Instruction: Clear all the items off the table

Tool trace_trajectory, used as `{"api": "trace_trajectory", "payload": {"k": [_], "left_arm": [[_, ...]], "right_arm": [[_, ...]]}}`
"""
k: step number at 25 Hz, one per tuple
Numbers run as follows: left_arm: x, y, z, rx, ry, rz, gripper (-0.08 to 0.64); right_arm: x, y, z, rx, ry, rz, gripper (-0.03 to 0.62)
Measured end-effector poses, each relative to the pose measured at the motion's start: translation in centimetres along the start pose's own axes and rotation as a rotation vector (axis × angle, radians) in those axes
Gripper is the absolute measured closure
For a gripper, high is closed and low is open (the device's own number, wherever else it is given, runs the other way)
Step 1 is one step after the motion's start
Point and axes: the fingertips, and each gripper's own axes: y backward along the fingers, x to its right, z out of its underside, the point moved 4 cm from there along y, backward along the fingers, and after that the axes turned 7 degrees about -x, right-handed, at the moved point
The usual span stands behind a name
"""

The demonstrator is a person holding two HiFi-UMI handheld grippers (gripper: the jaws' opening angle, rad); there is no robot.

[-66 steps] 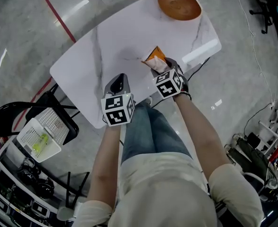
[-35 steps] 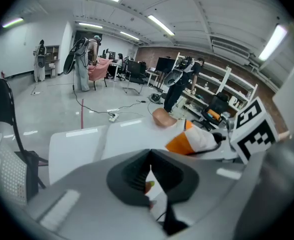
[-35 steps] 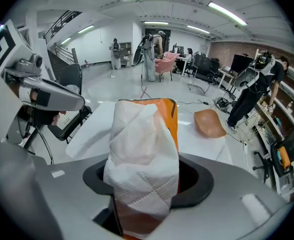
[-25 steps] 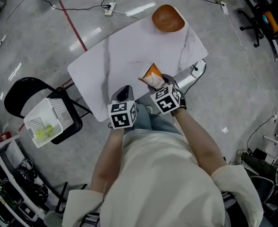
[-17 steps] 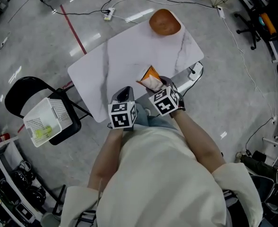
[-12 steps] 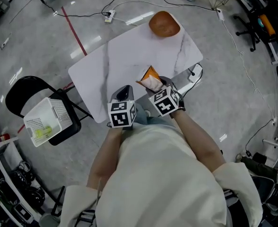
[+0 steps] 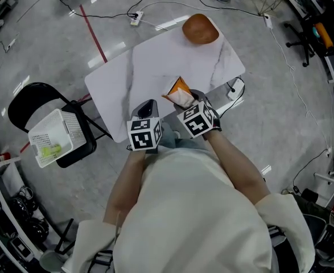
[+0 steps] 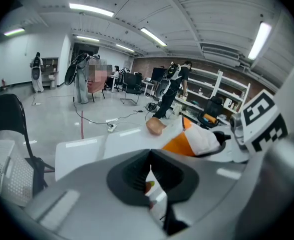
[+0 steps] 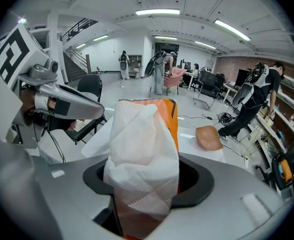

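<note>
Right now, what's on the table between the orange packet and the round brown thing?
Nothing: in the head view, only bare white table lies between the orange packet and the round brown thing.

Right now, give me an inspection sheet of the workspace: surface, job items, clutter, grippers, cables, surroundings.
Surface: white marble-look table, only one bowl resting on it.
Job's things: brown bowl at the far corner; orange packet with a white paper towel against it, held over the table's near edge.
Clutter: nothing seen on the table.
Grippers: right hand-held gripper shut on the orange packet; left hand-held gripper jaws together, nothing clearly held.
Cables: loose cables and a power strip on the floor beyond the table; a black cable by the table's right edge.
Surroundings: white basket on a black chair at left, yellow-green item inside; red floor line.
</note>
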Motion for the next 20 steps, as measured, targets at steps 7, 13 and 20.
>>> {"api": "trace_trajectory", "payload": {"k": [7,13,20], "left_arm": [[-0.6,1.2,1.1,0.002,0.015,-0.031,0.552],[-2.1,2.2,1.1,0.019,0.05,-0.072,0.552],[-5.4,3.9,2.0,0.031,0.109,-0.111,0.552]], "right_arm": [[-1.5,0.0,0.4,-0.002,0.026,-0.026,0.318],[-2.5,-0.2,-0.6,0.005,0.082,-0.055,0.318],[-4.8,-0.9,-3.0,0.005,0.14,-0.081,0.318]]}}
